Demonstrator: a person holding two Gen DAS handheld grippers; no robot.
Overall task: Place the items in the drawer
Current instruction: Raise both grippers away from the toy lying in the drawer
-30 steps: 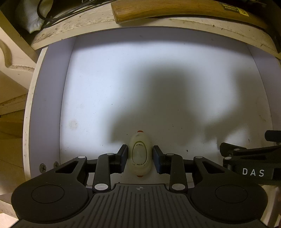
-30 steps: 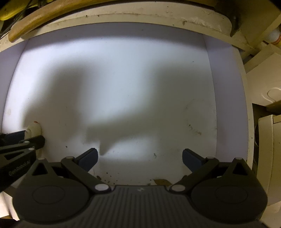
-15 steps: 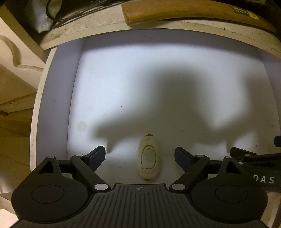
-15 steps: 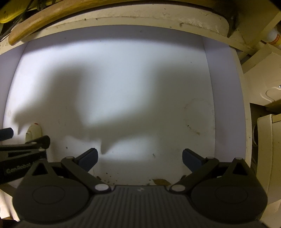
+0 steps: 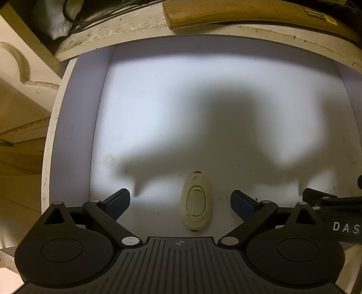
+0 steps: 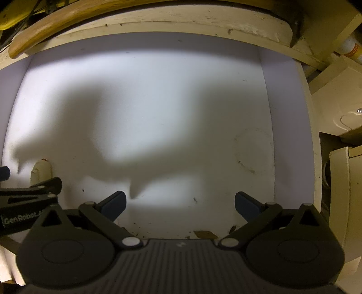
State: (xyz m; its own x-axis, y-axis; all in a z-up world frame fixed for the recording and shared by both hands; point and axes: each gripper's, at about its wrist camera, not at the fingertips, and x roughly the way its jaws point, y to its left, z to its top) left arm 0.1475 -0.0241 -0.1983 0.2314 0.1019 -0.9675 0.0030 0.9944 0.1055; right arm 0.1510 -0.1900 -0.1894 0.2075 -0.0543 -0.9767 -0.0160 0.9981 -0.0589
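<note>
A small cream oval gadget with orange tips lies on the white floor of the open drawer, near its front edge. My left gripper is open, its fingers wide apart on either side of the gadget and not touching it. My right gripper is open and empty over the drawer's right half. In the right wrist view the gadget shows at the far left, partly behind the left gripper's finger. The right gripper's finger shows at the right edge of the left wrist view.
A wooden handle lies on the worn shelf edge above the drawer's back. Cables and a white bag sit at the upper left. Cream cabinet parts flank the drawer's right side. Crumbs and a dry leaf lie by the front edge.
My left gripper opened and let go of the cream gadget, which now lies on the drawer floor. The left gripper has drawn back a little. The right gripper stayed open.
</note>
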